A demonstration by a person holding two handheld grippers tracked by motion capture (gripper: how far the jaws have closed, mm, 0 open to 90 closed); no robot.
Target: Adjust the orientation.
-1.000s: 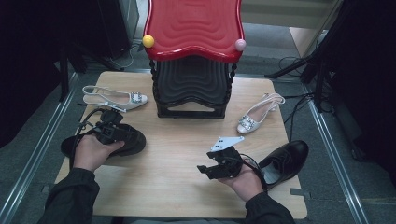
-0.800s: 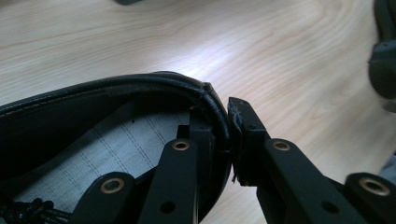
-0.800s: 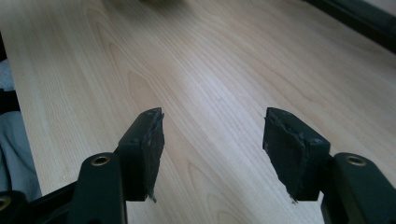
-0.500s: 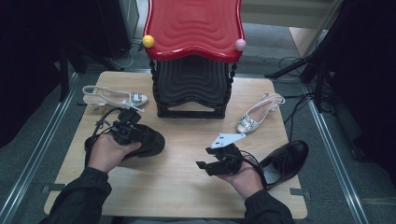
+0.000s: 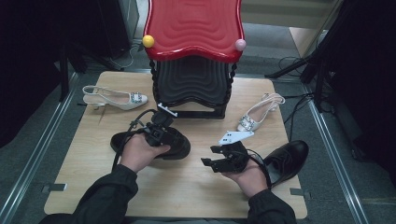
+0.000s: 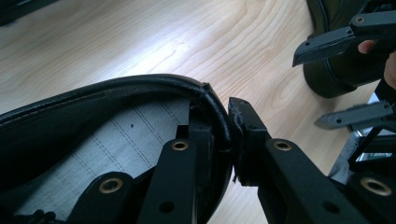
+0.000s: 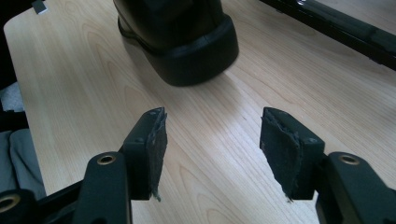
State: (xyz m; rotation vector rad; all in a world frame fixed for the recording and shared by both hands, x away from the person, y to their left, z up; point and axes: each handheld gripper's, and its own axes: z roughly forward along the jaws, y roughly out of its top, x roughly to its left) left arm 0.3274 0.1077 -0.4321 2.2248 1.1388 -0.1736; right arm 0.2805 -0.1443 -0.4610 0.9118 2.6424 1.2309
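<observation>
Wooden table under my grippers. Left gripper clamps heel collar of black dress shoe mid-table; I judge leather stiff at rim, light, slippery elsewhere. Right gripper jaws apart, just been closing, nothing between them, beside second black shoe.

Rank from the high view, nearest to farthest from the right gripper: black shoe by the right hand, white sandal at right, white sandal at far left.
From the right gripper:
1. Black shoe, just to its right by the table's right edge.
2. White sandal at right, beyond it, beside the stool.
3. White sandal at far left, across the table.
</observation>
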